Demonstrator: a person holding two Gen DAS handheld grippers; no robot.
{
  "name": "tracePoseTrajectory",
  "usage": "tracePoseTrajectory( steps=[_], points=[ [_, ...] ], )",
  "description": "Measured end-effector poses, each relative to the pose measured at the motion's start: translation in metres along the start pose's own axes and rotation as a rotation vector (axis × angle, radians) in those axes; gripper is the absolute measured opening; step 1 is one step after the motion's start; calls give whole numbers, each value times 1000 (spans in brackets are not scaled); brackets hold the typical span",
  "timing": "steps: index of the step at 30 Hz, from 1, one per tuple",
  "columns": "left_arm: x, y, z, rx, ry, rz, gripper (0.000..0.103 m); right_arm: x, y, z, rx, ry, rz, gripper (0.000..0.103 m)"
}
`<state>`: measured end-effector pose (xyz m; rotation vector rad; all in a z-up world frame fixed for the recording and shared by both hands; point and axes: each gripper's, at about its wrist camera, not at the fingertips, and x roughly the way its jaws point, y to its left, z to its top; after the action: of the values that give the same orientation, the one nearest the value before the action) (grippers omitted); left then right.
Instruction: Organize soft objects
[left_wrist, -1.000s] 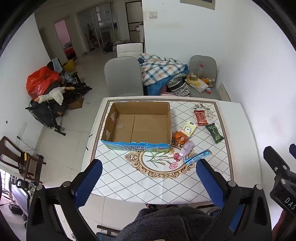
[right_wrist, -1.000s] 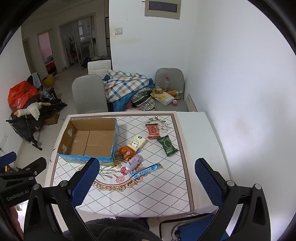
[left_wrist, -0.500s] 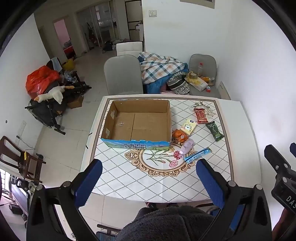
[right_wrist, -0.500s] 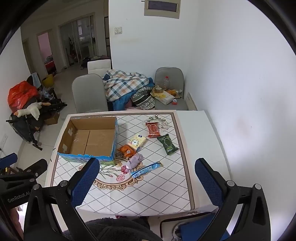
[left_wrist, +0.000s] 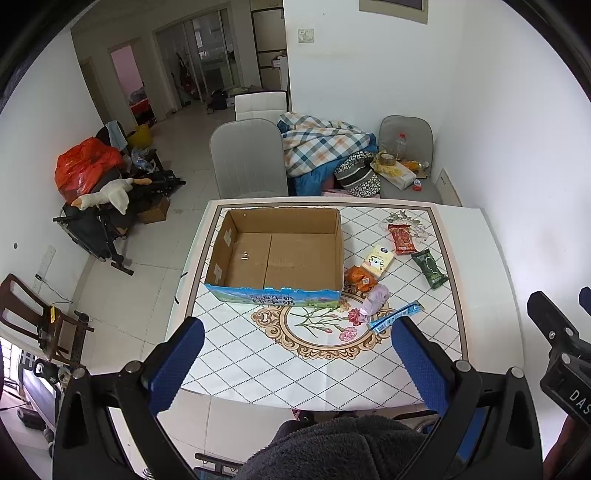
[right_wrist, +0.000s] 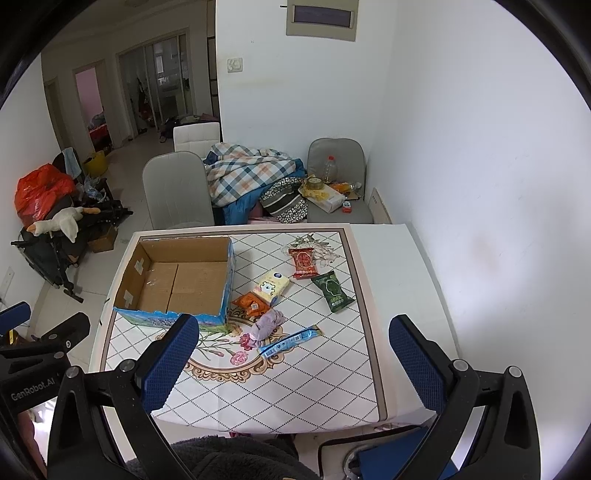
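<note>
Both my tongs hang high above the table, nothing in either one. My left gripper has its blue pads spread wide, and my right gripper is splayed just as wide, empty too.

Below me the tabletop wears a white cloth with a dark diamond grid and a floral medallion in the middle. On the left half sits an open cardboard box, brown inside, blue printed band along its near wall, nothing in it that I can make out.

Right of the box, the soft things lie scattered on the cloth: a red packet farthest back, a green packet beside it toward the right edge, a yellow tissue pack overlapping an orange packet close by the box corner. Nearer me a lilac cloth bundle lies crumpled, and just beside it a long blue wrapper lies slantwise.

Beyond the table, a grey chair is pushed in, a plaid blanket heaped next to it, another grey chair in the corner loaded with a bottle and clutter. Far left on the tiled floor: an orange bag and a white stuffed goose on a dark folding frame. White walls right and ahead.
</note>
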<state>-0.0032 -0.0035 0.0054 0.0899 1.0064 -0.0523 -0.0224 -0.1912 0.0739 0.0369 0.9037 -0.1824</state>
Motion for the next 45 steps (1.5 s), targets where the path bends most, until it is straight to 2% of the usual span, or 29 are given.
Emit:
tracePoseTrajectory(
  steps=[45],
  points=[
    [-6, 12, 8, -22, -19, -3, 103, 1, 3, 5, 16, -15, 3, 103]
  ],
)
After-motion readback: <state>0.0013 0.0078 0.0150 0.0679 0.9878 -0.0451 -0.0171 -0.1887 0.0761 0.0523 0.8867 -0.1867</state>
